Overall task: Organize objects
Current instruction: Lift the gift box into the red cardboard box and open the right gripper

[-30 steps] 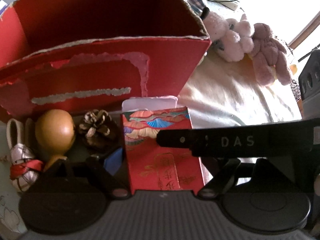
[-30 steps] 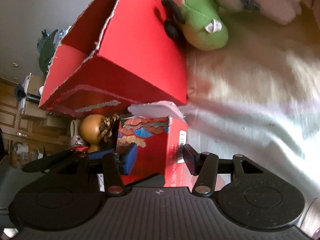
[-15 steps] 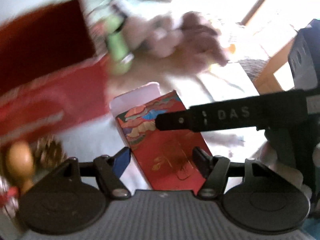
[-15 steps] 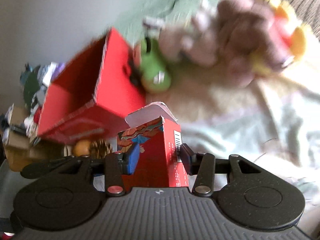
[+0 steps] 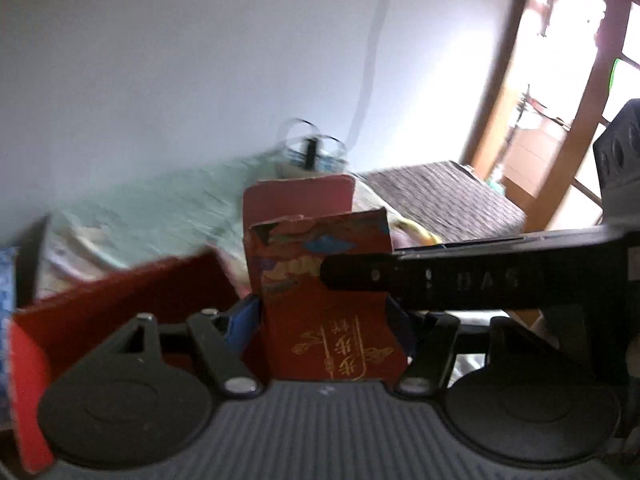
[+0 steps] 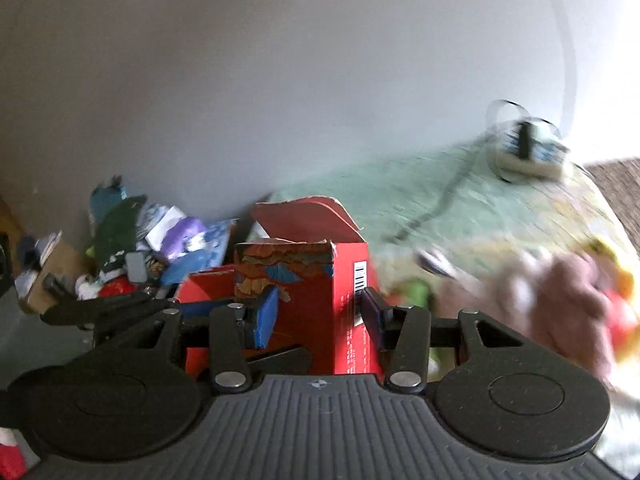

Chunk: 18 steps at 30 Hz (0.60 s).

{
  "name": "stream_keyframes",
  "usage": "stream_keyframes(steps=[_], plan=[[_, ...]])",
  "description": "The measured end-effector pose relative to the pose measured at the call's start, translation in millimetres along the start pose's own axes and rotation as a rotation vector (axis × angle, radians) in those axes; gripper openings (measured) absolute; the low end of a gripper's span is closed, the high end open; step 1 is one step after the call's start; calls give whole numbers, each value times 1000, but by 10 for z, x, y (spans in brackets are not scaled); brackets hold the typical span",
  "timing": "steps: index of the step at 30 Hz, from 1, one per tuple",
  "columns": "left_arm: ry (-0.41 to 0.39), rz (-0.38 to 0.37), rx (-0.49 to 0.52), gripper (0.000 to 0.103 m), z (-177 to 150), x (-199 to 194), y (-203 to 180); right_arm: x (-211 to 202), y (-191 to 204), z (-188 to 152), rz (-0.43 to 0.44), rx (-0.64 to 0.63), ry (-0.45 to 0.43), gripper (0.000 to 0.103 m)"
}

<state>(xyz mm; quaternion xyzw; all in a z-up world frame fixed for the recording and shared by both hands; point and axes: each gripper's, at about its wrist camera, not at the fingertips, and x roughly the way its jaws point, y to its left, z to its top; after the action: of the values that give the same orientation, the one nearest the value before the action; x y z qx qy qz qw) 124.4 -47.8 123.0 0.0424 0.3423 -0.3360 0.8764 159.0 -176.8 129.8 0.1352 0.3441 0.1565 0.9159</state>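
Right-wrist view first: the right gripper (image 6: 316,312) is clamped on a small red carton (image 6: 320,292), one blue-padded finger (image 6: 266,314) against its patterned face and the other on the barcode side. The carton stands upright between the pads, its top flap open and tilted back. Just behind and left of it shows the torn edge of a larger red box (image 6: 204,284). Farther left, against the pale grey wall (image 6: 280,80), sits a jumble of bags and packets (image 6: 160,240). To the right, a pale green cloth (image 6: 400,200) covers the surface, with a dark cable trailing across it to a white power strip (image 6: 524,152). Blurred pink plush toys (image 6: 560,292) and something green lie at the right edge.

From the left-wrist camera, the left gripper (image 5: 324,324) also has the same carton (image 5: 328,304) between its fingers, gold lettering facing the lens; the pads look pressed to its sides, though blur softens the contact. A black bar of the other tool crosses in front of the carton. The big red box (image 5: 120,300) lies low at left. Beyond are the green cloth (image 5: 160,216), the power strip (image 5: 312,156), a dark woven surface (image 5: 440,196), and a wooden door frame (image 5: 516,80) with bright daylight behind it.
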Motion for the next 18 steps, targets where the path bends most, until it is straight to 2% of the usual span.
stream_keyframes(steps=[4, 8, 12, 15, 18], plan=[[17, 58, -76, 68, -14, 65, 474, 604, 117, 54, 10, -35, 108, 49], [110, 72, -170, 68, -200, 373, 953, 1108, 172, -46, -52, -91, 226, 49], [201, 64, -231, 67, -406, 721, 1186, 1341, 135, -111, -86, -102, 301, 49], [240, 57, -255, 66, -481, 898, 1279, 1442, 119, -133, -106, -109, 336, 49], [275, 32, -281, 65, -491, 1071, 1415, 1450, 140, -122, -131, -127, 341, 47]])
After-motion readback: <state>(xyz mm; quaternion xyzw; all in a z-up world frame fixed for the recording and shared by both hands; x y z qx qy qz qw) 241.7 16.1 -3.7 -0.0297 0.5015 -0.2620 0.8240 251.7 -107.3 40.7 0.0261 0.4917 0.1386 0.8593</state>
